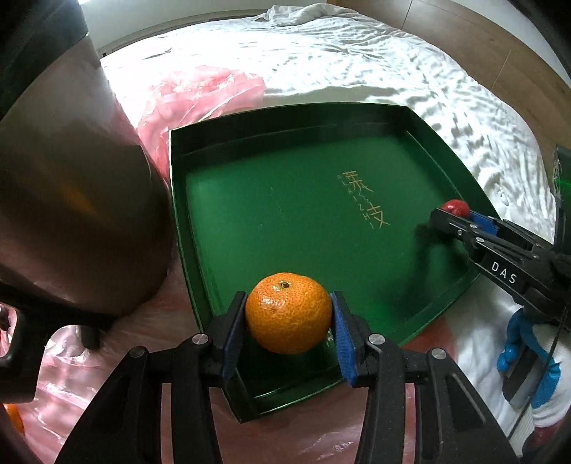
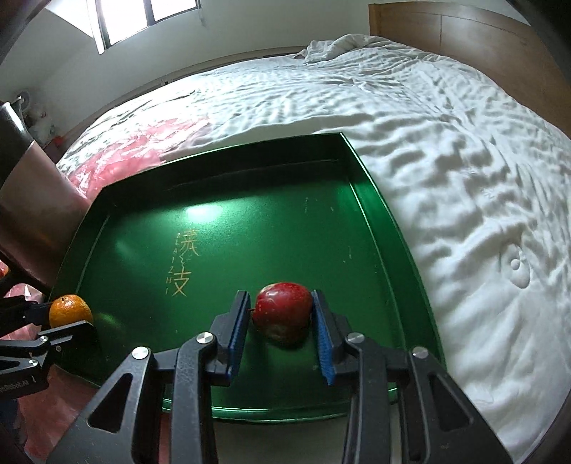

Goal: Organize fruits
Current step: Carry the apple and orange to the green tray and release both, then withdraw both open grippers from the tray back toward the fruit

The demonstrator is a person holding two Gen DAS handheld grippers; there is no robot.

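Note:
A green tray (image 1: 271, 214) with gold lettering lies on a white bed; it also shows in the right wrist view (image 2: 221, 228). My left gripper (image 1: 288, 317) is shut on an orange mandarin (image 1: 288, 313) over the tray's near corner. The mandarin also shows in the right wrist view (image 2: 69, 309). My right gripper (image 2: 282, 317) is shut on a red apple (image 2: 282, 309) just above the tray's floor near its right side. The apple (image 1: 455, 207) and the right gripper (image 1: 450, 214) show at the right of the left wrist view.
A pink plastic bag (image 1: 192, 96) lies left of and behind the tray, and under its near edge. A dark brown pot-like object (image 1: 71, 200) stands close on the left. The white rumpled bedsheet (image 2: 464, 178) spreads beyond, with a wooden headboard (image 2: 464, 32) at the far right.

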